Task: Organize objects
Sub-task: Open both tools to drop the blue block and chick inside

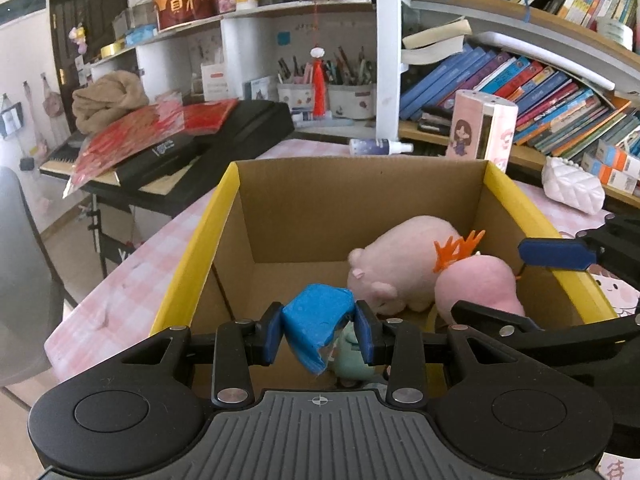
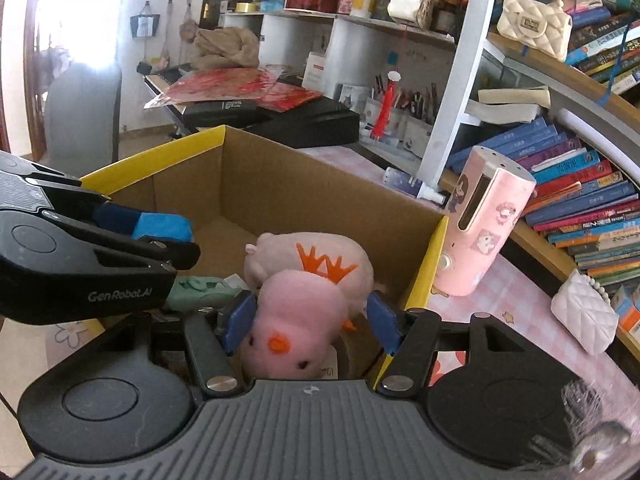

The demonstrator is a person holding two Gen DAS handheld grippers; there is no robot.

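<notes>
The left gripper (image 1: 320, 330) hung over the near edge of an open brown cardboard box with yellow-edged flaps (image 1: 360, 196), its jaws closed on a soft bright-blue toy (image 1: 316, 322) that bulged out between the two dark blue pads. In the right wrist view the same blue toy (image 2: 162, 227) showed at the tip of the left gripper (image 2: 160, 236), above the box interior.

The right gripper (image 2: 312, 322) pointed down into the near right corner of the box (image 2: 280, 176). A pink plush chick with an orange beak and orange feet (image 2: 296, 312) sat head-down between its jaws, and the pads stood against the toy's sides; whether they pressed on it or only flanked it could not be told. In the left wrist view the pink chick (image 1: 476, 284) lay inside the box with one blue pad of the right gripper (image 1: 554, 254) above it.

Behind and touching the chick, a pale pink plush pig (image 1: 400, 264) lay on the box floor. A mint-green plush toy (image 2: 200, 292) lay on the floor at the near side, below the left gripper.

The box stood on a tabletop with a pink-and-white checked cloth (image 1: 132, 276). A tall pink dispenser with cartoon stickers (image 2: 480, 232) stood just beside the box's right wall.
</notes>
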